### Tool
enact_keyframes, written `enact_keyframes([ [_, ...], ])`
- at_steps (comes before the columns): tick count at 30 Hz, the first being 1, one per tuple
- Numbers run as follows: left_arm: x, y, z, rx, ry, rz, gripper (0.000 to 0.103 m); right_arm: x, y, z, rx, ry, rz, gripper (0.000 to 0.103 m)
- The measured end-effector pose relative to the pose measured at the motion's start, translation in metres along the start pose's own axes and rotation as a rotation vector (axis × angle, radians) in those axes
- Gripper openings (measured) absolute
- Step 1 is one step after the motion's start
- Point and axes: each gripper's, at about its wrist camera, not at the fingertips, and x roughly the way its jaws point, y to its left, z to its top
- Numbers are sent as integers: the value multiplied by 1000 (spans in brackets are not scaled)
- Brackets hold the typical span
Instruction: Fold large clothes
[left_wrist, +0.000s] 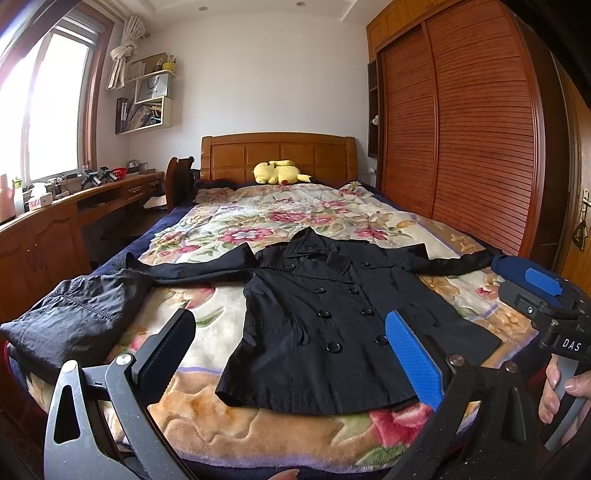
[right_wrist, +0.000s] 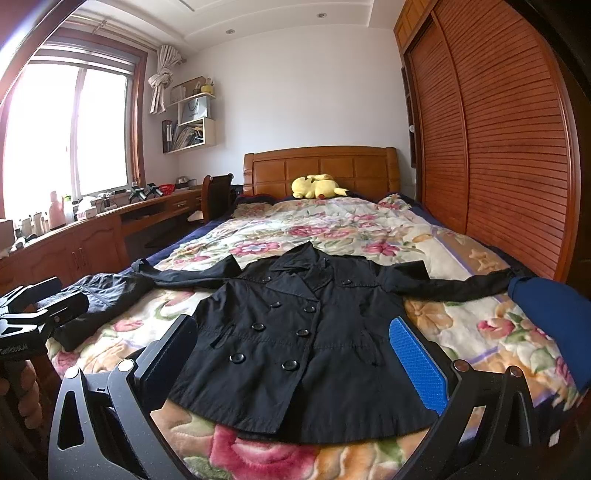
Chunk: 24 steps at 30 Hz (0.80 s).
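The black coat (left_wrist: 332, 317) lies flat and face up on the bed (left_wrist: 258, 435), buttoned, collar toward the headboard, both sleeves spread out to the sides. The left gripper (left_wrist: 291, 365) hangs above the hem with its jaws wide and holds nothing. The right gripper (right_wrist: 295, 369) is the same, wide and empty, near the lower edge of the coat.

No fold is begun, I think. The risk is in the first grasp: the cloth is thin and smooth, so a finger may catch only the top layer, or take the blanket (right_wrist: 332, 229) together with it. The left sleeve end lies on a dark garment (left_wrist: 74, 314); it may drag along when lifted.
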Motion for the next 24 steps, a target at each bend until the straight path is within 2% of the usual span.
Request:
enact_keyframes([
  [24,-8,-4,1,8,-12,-6,103,-3,-2,1,2,-8,5,103],
])
